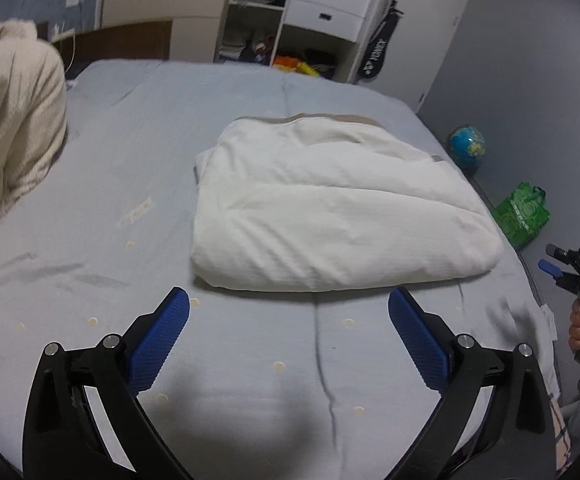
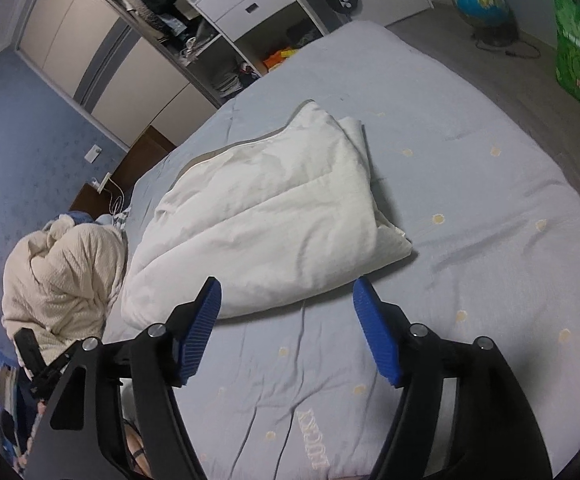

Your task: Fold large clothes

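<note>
A large white padded garment [image 1: 330, 208] lies folded into a thick rectangle in the middle of the blue-grey bed [image 1: 129, 152]. It also shows in the right wrist view [image 2: 265, 216]. My left gripper [image 1: 289, 300] is open and empty, hovering above the sheet just short of the fold's near edge. My right gripper [image 2: 287, 292] is open and empty, just short of the garment's near corner. The right gripper also shows at the left wrist view's right edge [image 1: 566, 268], held beside the bed.
A cream knitted blanket [image 1: 9, 128] is heaped at the bed's left end, also seen in the right wrist view [image 2: 61, 272]. An open wardrobe with drawers [image 1: 330, 4] stands beyond the bed. A globe [image 1: 466, 146] and a green bag [image 1: 524, 214] sit on the floor at right.
</note>
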A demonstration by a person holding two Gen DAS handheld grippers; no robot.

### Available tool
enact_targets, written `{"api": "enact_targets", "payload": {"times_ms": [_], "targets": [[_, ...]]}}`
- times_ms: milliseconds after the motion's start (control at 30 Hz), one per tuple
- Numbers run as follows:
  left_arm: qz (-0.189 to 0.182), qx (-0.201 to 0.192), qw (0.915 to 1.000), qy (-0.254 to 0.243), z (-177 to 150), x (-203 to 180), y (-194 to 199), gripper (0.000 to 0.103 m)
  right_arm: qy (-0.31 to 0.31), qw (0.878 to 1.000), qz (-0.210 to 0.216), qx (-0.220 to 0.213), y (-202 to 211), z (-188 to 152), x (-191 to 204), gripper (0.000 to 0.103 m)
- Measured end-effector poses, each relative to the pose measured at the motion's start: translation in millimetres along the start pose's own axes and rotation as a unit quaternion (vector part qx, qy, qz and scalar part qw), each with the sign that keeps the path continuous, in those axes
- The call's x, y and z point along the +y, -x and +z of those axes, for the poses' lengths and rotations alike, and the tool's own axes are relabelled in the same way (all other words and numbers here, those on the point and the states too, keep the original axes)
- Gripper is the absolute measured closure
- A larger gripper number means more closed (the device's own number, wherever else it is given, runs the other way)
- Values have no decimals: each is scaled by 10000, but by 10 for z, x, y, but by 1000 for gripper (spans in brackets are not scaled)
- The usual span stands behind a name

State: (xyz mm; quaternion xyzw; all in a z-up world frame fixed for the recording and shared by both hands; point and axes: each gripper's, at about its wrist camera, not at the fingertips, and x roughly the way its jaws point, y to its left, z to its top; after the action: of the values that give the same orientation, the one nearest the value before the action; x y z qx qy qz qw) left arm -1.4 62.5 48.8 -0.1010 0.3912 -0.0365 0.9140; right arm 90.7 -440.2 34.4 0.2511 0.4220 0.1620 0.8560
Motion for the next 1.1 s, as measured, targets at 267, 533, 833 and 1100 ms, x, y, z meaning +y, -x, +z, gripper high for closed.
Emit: {"api": "enact_targets", "payload": {"times_ms": [267,533,833,1100], "targets": [[82,-83,9997,-226,-245,-259,236,7,528,9982,-268,-11,160,-269,267,27],[298,-172,9986,-391,-481,-467,311,7,1360,9885,-653,-50,189,-768,692,21],[196,-217,9986,-445,-731,-689,327,7,2025,9748,-933,-97,227,-1309,1054,16],[524,-342,9961,-627,-862,-791,281,7,2184,9676,-1166,-489,347,-1523,1212,11]]}}
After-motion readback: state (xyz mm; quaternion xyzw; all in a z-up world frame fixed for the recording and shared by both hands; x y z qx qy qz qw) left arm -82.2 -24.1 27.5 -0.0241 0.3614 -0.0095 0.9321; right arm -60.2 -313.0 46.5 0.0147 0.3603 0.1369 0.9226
